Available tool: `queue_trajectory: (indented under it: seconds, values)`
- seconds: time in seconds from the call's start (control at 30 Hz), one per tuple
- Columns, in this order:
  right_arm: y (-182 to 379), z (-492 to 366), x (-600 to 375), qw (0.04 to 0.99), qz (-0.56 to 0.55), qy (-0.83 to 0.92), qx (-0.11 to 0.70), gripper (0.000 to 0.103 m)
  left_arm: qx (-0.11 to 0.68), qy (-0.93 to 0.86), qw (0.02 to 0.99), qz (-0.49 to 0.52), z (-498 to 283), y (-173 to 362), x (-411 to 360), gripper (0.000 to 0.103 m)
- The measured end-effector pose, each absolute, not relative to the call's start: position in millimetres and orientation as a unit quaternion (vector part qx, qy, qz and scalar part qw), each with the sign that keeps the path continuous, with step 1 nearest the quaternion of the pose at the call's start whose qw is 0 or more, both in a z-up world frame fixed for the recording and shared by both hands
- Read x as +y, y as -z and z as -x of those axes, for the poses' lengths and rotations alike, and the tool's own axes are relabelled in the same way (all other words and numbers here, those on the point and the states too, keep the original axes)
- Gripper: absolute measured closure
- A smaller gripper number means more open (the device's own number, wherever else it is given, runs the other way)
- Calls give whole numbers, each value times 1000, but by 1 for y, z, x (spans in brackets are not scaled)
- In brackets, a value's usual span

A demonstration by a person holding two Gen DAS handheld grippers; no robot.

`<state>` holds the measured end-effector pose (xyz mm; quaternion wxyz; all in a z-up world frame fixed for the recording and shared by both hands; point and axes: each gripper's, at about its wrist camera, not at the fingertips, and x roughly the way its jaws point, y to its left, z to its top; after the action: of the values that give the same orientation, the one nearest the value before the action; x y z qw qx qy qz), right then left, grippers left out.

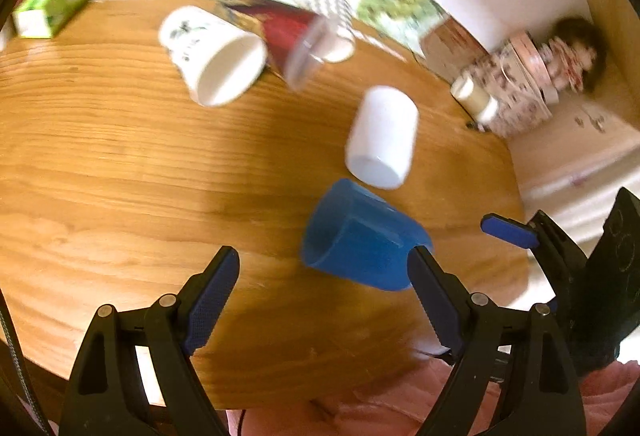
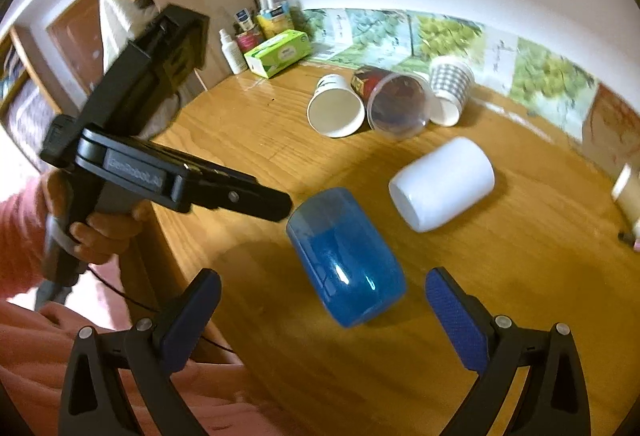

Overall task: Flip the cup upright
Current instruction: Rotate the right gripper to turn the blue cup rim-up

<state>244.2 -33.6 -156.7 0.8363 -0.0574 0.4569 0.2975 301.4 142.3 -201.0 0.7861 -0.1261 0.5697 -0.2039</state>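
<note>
You've got the blue cup (image 2: 346, 256) lying on its side on the wooden table (image 2: 260, 140), just short of the white cup (image 2: 442, 184) — right gripper (image 2: 323, 298) spread wide to straddle it, left gripper (image 1: 324, 282) open too, nothing clamped yet.

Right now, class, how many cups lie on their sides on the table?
5: blue plastic cup nearest, plain white cup beyond it, and printed paper cup, clear plastic cup, checked paper cup at the back.

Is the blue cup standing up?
No, the blue cup lies on its side on the wooden table, between the open right gripper.
</note>
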Motion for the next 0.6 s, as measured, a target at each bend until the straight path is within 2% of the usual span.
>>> queue_trajectory:
  seconds: [0.6]
  values:
    - [184,-259,0,836,171,-332,401,1,416,51,905,70,-253,171,158,15]
